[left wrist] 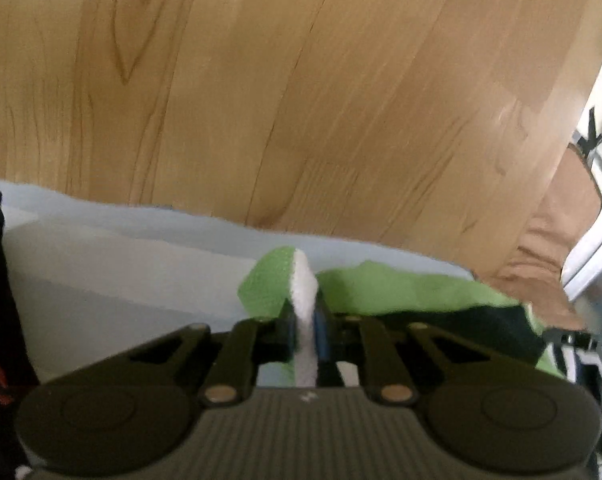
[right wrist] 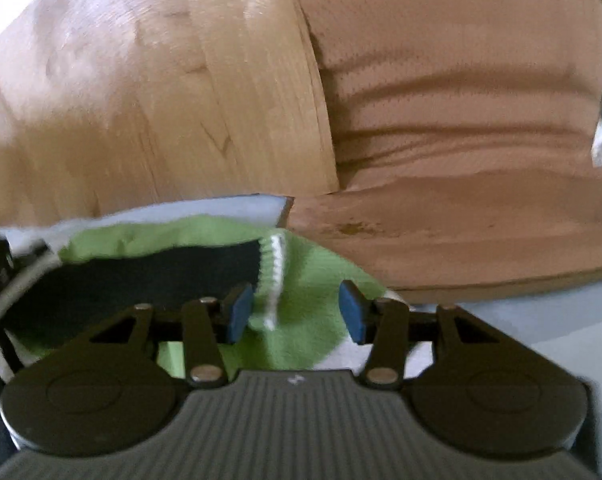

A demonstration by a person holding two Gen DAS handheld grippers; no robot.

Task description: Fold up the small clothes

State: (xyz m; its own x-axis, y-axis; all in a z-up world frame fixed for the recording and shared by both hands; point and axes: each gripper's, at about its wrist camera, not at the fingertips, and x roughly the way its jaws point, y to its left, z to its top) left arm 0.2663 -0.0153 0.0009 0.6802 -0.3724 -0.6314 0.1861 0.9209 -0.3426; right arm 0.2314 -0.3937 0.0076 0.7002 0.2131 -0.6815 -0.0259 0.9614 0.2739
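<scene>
Left gripper (left wrist: 305, 330) clamped on white edge of green garment (left wrist: 401, 290), pinched upright between blue pads; right gripper (right wrist: 297, 312) spread wide above same garment (right wrist: 313, 304), spread over pale blue cloth (left wrist: 121, 264) on wooden table (left wrist: 301, 100)

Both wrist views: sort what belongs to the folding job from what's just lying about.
Job: green garment; its white trim, pinched by left gripper; right gripper, open over it; pale cloth underneath.

Lying about: brown cushion; wooden floor.

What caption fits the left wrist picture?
Left gripper shut on the white-edged green knitted garment, above a wooden floor.
</scene>
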